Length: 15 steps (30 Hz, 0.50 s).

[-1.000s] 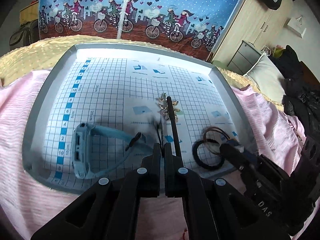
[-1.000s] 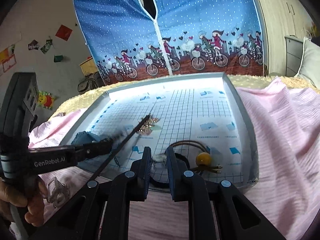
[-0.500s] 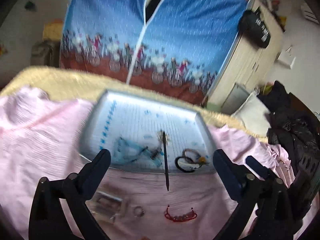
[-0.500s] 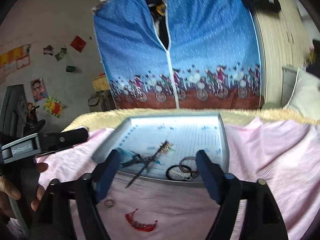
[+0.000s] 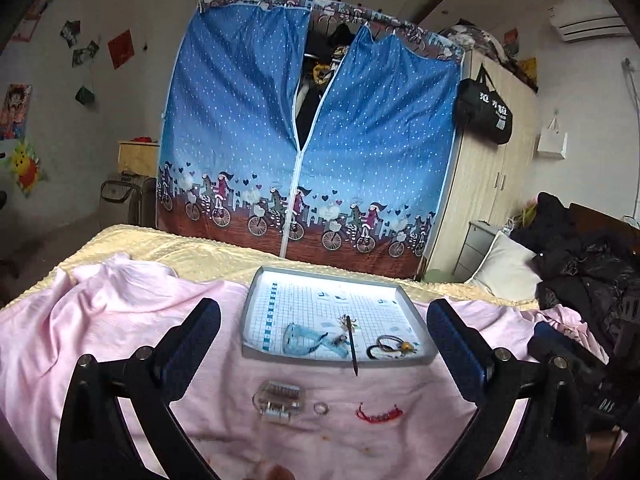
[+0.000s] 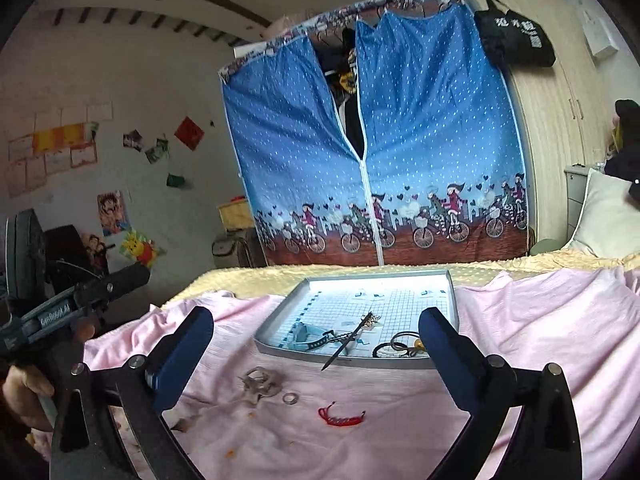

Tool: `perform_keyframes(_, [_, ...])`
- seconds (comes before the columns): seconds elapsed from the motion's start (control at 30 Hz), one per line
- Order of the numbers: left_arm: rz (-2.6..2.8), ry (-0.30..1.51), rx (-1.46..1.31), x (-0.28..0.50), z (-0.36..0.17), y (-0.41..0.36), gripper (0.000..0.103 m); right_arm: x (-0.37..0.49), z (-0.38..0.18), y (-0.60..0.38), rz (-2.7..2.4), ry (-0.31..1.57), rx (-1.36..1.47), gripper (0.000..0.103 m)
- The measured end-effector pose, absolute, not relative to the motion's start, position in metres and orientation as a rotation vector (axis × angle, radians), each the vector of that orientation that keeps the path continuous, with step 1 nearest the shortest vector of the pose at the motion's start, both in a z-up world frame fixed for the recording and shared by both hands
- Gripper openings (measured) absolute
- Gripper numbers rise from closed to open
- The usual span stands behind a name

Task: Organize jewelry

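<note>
Both wrist views facing tray (image 5: 338, 357)

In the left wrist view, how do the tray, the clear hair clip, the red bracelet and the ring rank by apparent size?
1. tray
2. clear hair clip
3. red bracelet, slightly smaller than the clip
4. ring
The last three lie nearer the camera than the tray, which nevertheless looks largest.

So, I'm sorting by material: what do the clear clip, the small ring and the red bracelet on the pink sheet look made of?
Clear clip: seemingly transparent plastic, glossy; the sheet shows through it. Small ring: probably metal, silvery with a pale sheen, too small to be sure. Red bracelet: looks like braided cord, matte, lying limp in a curve.
</note>
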<state>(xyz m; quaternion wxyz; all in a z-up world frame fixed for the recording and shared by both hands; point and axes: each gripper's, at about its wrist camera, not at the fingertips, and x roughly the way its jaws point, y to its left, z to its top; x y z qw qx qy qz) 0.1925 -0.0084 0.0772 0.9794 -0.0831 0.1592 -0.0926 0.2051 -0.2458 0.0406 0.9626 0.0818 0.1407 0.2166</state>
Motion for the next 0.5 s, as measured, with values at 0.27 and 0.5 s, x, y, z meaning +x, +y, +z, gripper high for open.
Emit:
perform_keyframes(0.27, [-0.167, 0.377, -0.068, 0.154, 0.060, -0.010, 0.101, 0.156, 0.041, -0.246, 0.428, 0.224, 0.147, 0.103])
perform_keyframes(0.5, [-0.138, 0.452, 0.001, 0.128, 0.023, -0.010, 0.101, 0.142, 0.017, -0.237, 0.426, 0.327, 0.129, 0.103])
